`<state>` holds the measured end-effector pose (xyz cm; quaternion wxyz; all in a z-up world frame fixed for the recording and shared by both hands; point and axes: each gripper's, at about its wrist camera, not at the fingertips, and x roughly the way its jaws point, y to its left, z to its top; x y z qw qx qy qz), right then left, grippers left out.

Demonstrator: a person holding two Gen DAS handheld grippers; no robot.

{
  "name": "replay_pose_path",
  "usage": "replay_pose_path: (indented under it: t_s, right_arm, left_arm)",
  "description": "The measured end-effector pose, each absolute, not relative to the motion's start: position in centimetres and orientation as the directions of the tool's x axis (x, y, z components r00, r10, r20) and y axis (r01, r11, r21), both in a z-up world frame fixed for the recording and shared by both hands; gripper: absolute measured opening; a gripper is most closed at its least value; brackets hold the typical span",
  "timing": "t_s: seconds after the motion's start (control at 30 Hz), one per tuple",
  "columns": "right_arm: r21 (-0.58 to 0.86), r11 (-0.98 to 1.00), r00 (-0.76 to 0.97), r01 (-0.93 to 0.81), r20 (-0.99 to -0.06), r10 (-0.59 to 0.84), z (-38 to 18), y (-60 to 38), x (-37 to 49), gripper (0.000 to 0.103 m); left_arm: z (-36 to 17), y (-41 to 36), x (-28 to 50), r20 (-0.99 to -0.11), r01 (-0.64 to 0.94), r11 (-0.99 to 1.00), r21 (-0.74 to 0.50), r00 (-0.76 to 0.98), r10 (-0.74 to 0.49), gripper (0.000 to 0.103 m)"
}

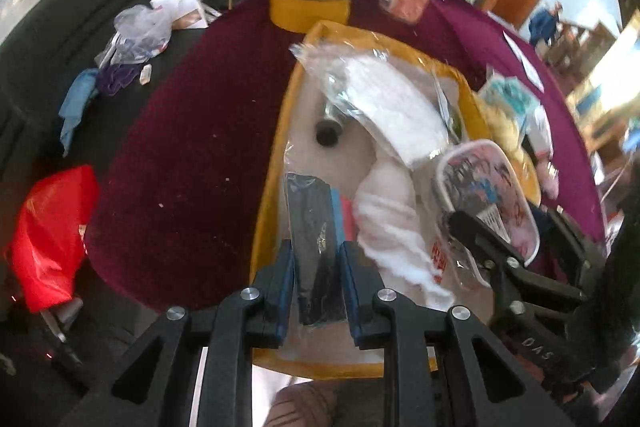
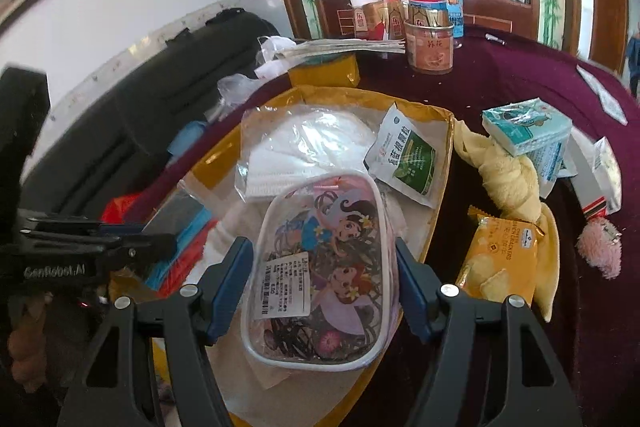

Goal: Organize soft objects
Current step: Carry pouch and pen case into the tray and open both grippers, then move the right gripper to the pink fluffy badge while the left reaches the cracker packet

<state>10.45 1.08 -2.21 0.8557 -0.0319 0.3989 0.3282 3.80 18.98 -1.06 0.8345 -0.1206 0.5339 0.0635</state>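
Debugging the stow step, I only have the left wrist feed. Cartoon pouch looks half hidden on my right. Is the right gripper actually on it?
Observer: Yes. In the right wrist view the right gripper has a blue pad on each side of the cartoon pouch, over the yellow box.
Operator: Anything still outside the box on that side?
Observer: A yellow cracker packet lies flat on the maroon cloth beside the box.
Operator: More soft stuff there?
Observer: A yellow towel twisted beside the box's right wall, with a teal tissue pack on its far end.
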Motion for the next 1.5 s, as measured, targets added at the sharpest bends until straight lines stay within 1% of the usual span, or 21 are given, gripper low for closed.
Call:
replay_pose_path:
  t_s: [0.07, 0.13, 0.2, 0.27, 0.3, 0.33, 0.4, 0.43, 0.47, 0.53, 0.67, 0.73, 0.83, 0.97, 1.03, 1.13, 1.2, 1.3, 1.5]
  right_arm:
    - [0.166, 0.790, 0.483, -0.590, -0.712, 0.510, -2.5, 1.6, 9.9, 0.068]
    - [0.140, 0.796, 0.487, -0.589, -0.725, 0.487, -2.9, 2.0, 9.7, 0.069]
    - [0.142, 0.799, 0.481, -0.584, -0.733, 0.482, -3.3, 1.9, 9.7, 0.070]
    - [0.142, 0.798, 0.483, -0.585, -0.730, 0.483, -3.4, 1.9, 9.7, 0.070]
    - [0.147, 0.795, 0.479, -0.588, -0.729, 0.489, -3.4, 1.8, 9.7, 0.072]
    - [0.156, 0.791, 0.474, -0.592, -0.726, 0.498, -3.4, 1.7, 9.7, 0.073]
    - [0.178, 0.781, 0.463, -0.598, -0.719, 0.519, -3.3, 1.5, 9.4, 0.077]
    - [0.188, 0.779, 0.462, -0.598, -0.714, 0.527, -3.2, 1.3, 9.5, 0.078]
    - [0.195, 0.777, 0.467, -0.598, -0.703, 0.536, -3.0, 1.0, 9.3, 0.080]
    - [0.198, 0.775, 0.485, -0.600, -0.680, 0.550, -2.4, 0.4, 9.1, 0.081]
    - [0.242, 0.749, 0.478, -0.616, -0.642, 0.600, -1.4, -0.8, 8.7, 0.082]
    - [0.245, 0.741, 0.484, -0.625, -0.623, 0.615, -0.9, -1.3, 8.4, 0.082]
    - [0.257, 0.737, 0.495, -0.625, -0.599, 0.629, -0.3, -2.6, 8.3, 0.082]
    - [0.293, 0.751, 0.511, -0.592, -0.585, 0.630, -0.1, -5.9, 9.0, 0.082]
    - [0.313, 0.764, 0.519, -0.564, -0.585, 0.623, -0.3, -7.6, 9.5, 0.082]
    - [0.365, 0.783, 0.528, -0.504, -0.587, 0.613, -1.0, -10.9, 10.3, 0.081]
    - [0.375, 0.797, 0.545, -0.473, -0.586, 0.599, -1.1, -12.6, 10.6, 0.081]
    - [0.356, 0.824, 0.584, -0.440, -0.584, 0.564, -1.0, -15.0, 10.8, 0.081]
    - [0.322, 0.879, 0.661, -0.352, -0.579, 0.477, -0.8, -19.6, 11.6, 0.081]
  left_arm:
    - [-1.4, 18.8, 3.9, -0.912, -0.241, 0.966, -0.094, 0.410, 0.013, 0.023]
    - [-1.4, 18.6, 3.9, -0.911, -0.237, 0.968, -0.081, 0.413, 0.025, 0.024]
    - [-1.3, 18.6, 3.9, -0.912, -0.241, 0.968, -0.067, 0.409, 0.038, 0.028]
    - [-1.0, 18.6, 3.8, -0.909, -0.241, 0.968, -0.066, 0.414, 0.041, 0.039]
    - [-0.8, 18.5, 3.7, -0.909, -0.242, 0.968, -0.071, 0.414, 0.037, 0.041]
    - [-0.5, 18.3, 3.6, -0.907, -0.242, 0.968, -0.069, 0.418, 0.040, 0.045]
    - [0.4, 17.7, 3.2, -0.896, -0.237, 0.970, -0.053, 0.439, 0.058, 0.061]
    - [1.1, 17.3, 2.9, -0.885, -0.238, 0.971, -0.009, 0.454, 0.103, 0.073]
    - [1.7, 16.8, 2.6, -0.868, -0.237, 0.971, 0.044, 0.472, 0.155, 0.079]
    - [2.5, 16.2, 2.4, -0.845, -0.227, 0.968, 0.110, 0.490, 0.211, 0.082]
    - [3.4, 15.9, 1.9, -0.817, -0.256, 0.953, 0.165, 0.505, 0.277, 0.082]
    - [3.9, 15.7, 1.9, -0.804, -0.259, 0.954, 0.148, 0.531, 0.268, 0.082]
    - [4.7, 14.9, 1.7, -0.785, -0.243, 0.968, 0.055, 0.589, 0.193, 0.083]
    - [4.7, 13.2, 1.8, -0.760, -0.203, 0.971, -0.125, 0.649, 0.038, 0.087]
    - [4.0, 11.8, 2.3, -0.758, -0.162, 0.967, -0.198, 0.651, -0.046, 0.087]
    - [2.7, 9.1, 3.0, -0.774, -0.113, 0.968, -0.222, 0.625, -0.104, 0.087]
    - [1.9, 7.7, 3.3, -0.783, -0.095, 0.965, -0.243, 0.606, -0.138, 0.087]
    - [0.8, 6.2, 3.4, -0.796, -0.075, 0.960, -0.271, 0.577, -0.180, 0.087]
    - [0.2, 4.0, 3.7, -0.809, -0.050, 0.962, -0.269, 0.554, -0.197, 0.087]
